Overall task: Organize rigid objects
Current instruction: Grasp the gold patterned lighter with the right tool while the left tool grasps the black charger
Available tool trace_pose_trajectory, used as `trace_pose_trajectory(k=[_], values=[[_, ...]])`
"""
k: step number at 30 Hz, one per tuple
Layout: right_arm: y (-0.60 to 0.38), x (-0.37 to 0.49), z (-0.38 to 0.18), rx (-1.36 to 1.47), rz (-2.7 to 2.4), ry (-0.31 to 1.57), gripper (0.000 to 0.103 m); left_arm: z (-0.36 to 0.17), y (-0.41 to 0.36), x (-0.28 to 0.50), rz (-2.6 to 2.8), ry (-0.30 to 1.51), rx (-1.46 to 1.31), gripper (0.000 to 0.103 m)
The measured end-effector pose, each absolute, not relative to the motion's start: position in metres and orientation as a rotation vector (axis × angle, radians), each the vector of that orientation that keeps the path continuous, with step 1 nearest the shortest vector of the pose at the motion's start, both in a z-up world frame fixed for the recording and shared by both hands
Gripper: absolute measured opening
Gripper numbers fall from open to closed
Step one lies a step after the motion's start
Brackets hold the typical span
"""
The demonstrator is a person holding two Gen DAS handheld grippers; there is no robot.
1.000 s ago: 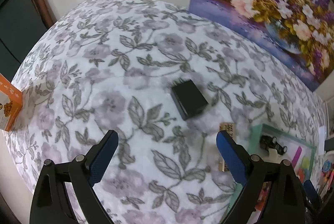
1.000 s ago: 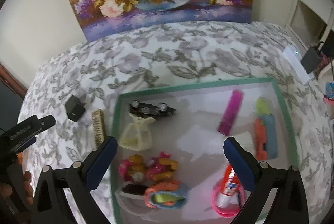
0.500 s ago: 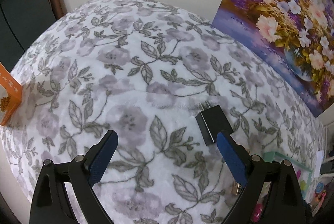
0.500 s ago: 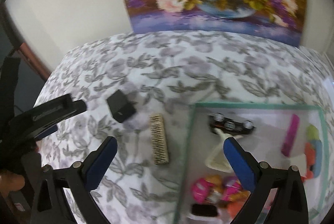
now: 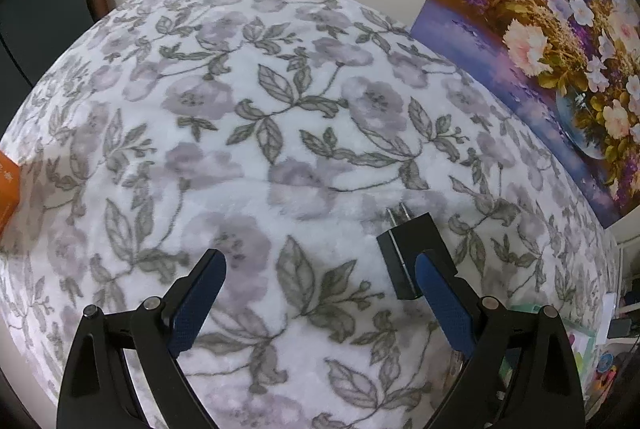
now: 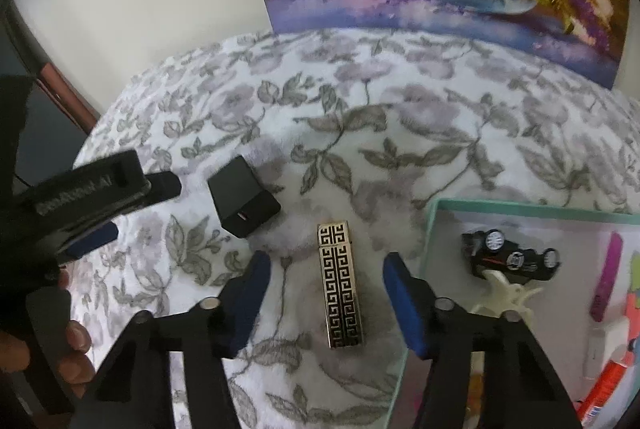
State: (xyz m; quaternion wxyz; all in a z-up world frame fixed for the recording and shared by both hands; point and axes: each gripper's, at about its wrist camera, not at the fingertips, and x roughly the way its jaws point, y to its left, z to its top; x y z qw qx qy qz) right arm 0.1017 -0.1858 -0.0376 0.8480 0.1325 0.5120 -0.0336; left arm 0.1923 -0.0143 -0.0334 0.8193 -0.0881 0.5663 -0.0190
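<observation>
So the right tongs (image 6: pixel 326 291) are straddling the gold-and-black patterned lighter (image 6: pixel 341 285) and the jaws are closing, but the pads aren't touching it yet, there's a gap on both sides. The lighter lies flat on the floral-cloth worktop (image 6: pixel 400 117), just left of the green tray (image 6: pixel 430 229), which already holds a toy car (image 6: pixel 510 259) and other bits. Looks like the pick-up step: next it needs to finish the squeeze centred on the long sides, lift, and carry it right into the tray.

The left tongs (image 5: pixel 316 293) are wide with nothing in them, and the black charger plug (image 5: pixel 412 249) sits right by the right pad.

Compared with a second ago, the right tongs were spread wide over the tray; now they've slid left onto the lighter. The left view has shifted too, with the charger much nearer the pad.
</observation>
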Motion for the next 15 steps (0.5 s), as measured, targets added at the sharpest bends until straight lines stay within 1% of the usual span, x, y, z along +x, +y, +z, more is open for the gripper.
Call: trace_pose_trajectory(k=[2,5,10,12,15], values=[[-0.185,0.106,-0.045,0.275,-0.073,1.104,0.050,-0.036,-0.018,0.194,-0.053,1.213,-0.190,0.096],[-0.185,0.109,-0.054,0.263,-0.100,1.132,0.048,-0.039,-0.024,0.196,-0.068,1.217,-0.191,0.096],[-0.185,0.113,-0.062,0.260,-0.101,1.151,0.036,-0.041,-0.037,0.199,-0.095,1.213,-0.186,0.096],[-0.185,0.115,-0.065,0.253,-0.105,1.150,0.026,-0.043,-0.043,0.201,-0.105,1.215,-0.181,0.096],[-0.188,0.118,-0.065,0.262,-0.102,1.138,0.023,-0.046,-0.052,0.205,-0.120,1.205,-0.168,0.096]])
